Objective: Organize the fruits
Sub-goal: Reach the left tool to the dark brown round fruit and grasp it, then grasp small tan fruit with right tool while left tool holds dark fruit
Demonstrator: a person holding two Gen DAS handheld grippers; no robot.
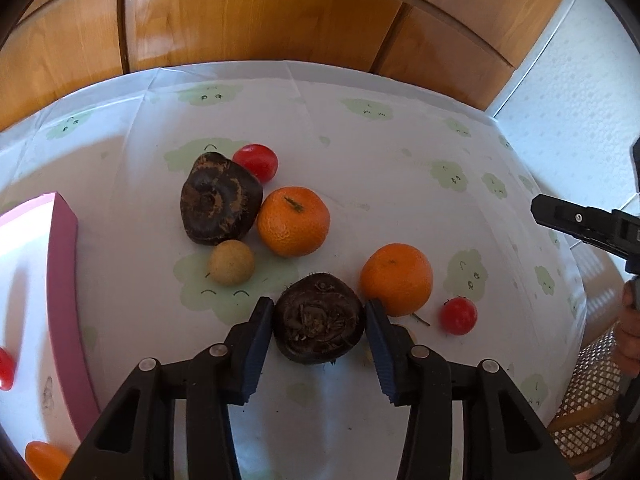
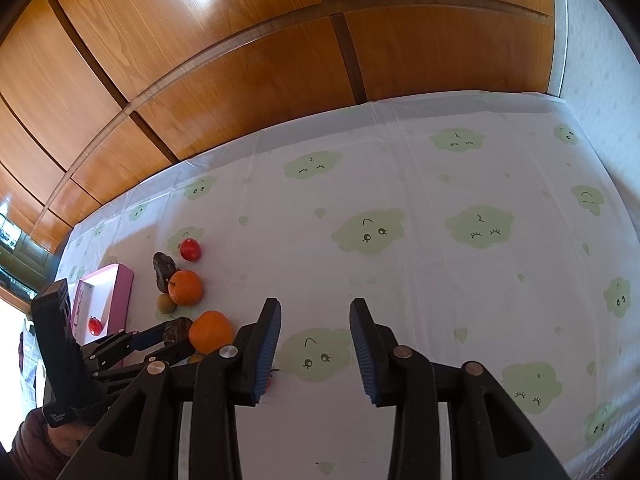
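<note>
The dark brown bulb [image 1: 319, 319] sits on the tablecloth [image 1: 360, 152], right between the two blue pads of the left tongs [image 1: 319, 334]. The pads are at its sides and look like they touch it, so I think the tongs are clamped on the bulb, but the grip may not be firm yet. The bulb is lumpy and rough, so a good way is to squeeze gently at its widest part and then lift straight up. An orange [image 1: 397, 279] sits just beside the right pad, so lifting straight should keep it from rolling. A small red tomato [image 1: 458, 315] lies a bit farther out on that side. Ahead of the tongs are another orange [image 1: 293, 221], a small tan fruit [image 1: 231, 262] and a bigger dark bulb [image 1: 219, 199]. The pink box [image 1: 64, 280] is off to the left, and I think the bulb goes there. The right tongs [image 2: 315, 346] are apart, with nothing between them.
</note>
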